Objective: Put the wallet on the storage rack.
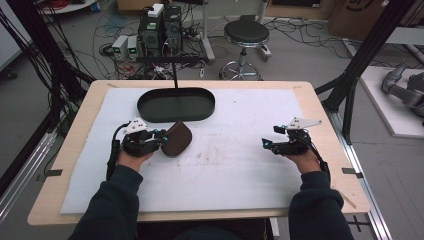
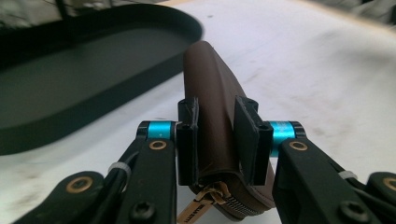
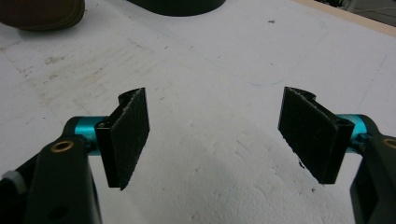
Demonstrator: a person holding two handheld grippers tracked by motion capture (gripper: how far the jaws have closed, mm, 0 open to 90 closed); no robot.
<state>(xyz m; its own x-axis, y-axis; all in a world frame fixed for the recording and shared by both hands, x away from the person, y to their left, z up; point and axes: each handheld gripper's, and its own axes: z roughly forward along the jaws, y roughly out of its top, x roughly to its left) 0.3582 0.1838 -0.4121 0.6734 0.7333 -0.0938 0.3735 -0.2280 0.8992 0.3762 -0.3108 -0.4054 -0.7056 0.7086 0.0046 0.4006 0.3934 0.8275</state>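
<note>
A brown zipped pouch (image 1: pixel 176 138) lies on the white mat just in front of the black oval tray (image 1: pixel 176 104). My left gripper (image 1: pixel 161 138) is shut on the pouch's near end. In the left gripper view both pads squeeze the pouch (image 2: pixel 212 98) on either side, with its brass zip pull (image 2: pixel 198 211) hanging below the jaws. The tray (image 2: pixel 84 79) lies to the left beyond it. My right gripper (image 1: pixel 267 143) hovers over the right part of the mat, open, with nothing between its pads (image 3: pixel 128 135). A bit of the pouch (image 3: pixel 42 13) sits at the top left of the right gripper view.
The white mat (image 1: pixel 225 165) covers most of a wooden table (image 1: pixel 320 107). A thin black post (image 1: pixel 175 75) rises behind the tray. Beyond the table's far edge are a stool (image 1: pixel 245 37), computer boxes (image 1: pixel 160 30) and cables on the floor.
</note>
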